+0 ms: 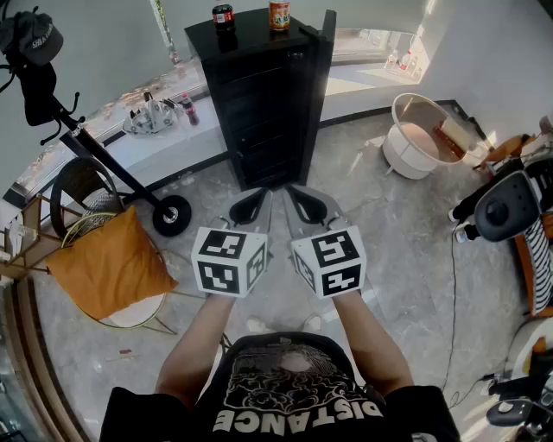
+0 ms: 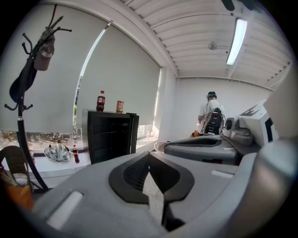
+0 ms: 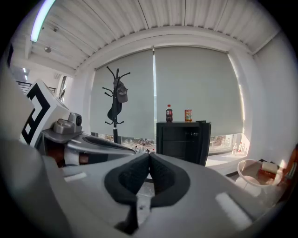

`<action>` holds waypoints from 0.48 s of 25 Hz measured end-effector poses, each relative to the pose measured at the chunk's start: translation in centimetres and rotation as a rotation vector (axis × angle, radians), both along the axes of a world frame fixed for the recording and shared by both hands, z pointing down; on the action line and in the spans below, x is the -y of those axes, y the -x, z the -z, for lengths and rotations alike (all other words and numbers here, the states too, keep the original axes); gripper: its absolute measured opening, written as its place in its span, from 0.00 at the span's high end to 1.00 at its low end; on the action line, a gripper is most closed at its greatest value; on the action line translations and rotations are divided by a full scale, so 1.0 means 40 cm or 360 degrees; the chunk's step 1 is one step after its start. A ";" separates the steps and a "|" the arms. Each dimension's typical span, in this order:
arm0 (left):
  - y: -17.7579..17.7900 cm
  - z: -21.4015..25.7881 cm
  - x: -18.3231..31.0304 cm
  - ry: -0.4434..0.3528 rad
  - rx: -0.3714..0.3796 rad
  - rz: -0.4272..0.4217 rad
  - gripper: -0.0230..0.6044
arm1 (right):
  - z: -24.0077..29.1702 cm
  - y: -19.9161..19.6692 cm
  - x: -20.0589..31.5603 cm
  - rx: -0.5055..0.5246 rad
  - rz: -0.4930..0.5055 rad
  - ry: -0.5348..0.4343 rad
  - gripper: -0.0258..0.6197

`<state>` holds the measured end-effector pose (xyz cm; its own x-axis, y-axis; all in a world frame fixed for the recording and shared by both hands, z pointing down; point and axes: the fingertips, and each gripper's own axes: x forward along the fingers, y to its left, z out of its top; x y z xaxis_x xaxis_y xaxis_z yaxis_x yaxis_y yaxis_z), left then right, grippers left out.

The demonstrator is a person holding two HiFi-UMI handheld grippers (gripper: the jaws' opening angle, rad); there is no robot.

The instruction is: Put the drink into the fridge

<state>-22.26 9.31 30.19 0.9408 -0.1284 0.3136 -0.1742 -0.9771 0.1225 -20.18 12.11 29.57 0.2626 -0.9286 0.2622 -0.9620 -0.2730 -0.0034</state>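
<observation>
Approach step; no pick made. Left gripper [image 1: 262, 195] and right gripper [image 1: 294, 192] both pressed together, empty, well short of fridge [image 1: 268, 112]. Drink [image 1: 223, 15] on fridge top. Next: close in, spread jaws, pinch bottle upright.

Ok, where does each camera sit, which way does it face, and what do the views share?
Head view: on the person's head, facing steeply down at the floor and black fridge; both forearms, left gripper and right gripper show.
Left gripper view: on the left gripper, facing along its shut jaws toward the fridge; the right gripper shows at right.
Right gripper view: on the right gripper, facing the fridge along shut jaws; the left gripper shows at left.
Shared: all three see the fridge, cola bottle on top.
</observation>
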 end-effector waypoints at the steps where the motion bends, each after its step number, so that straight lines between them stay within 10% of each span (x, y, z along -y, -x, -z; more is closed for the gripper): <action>1: 0.005 -0.002 0.005 0.0004 0.0002 -0.0010 0.96 | 0.001 0.005 0.005 0.0003 -0.0012 -0.0006 0.96; 12: 0.064 -0.005 0.086 0.0038 -0.0031 -0.0098 0.96 | 0.001 0.069 0.076 0.0010 -0.0099 0.0044 0.96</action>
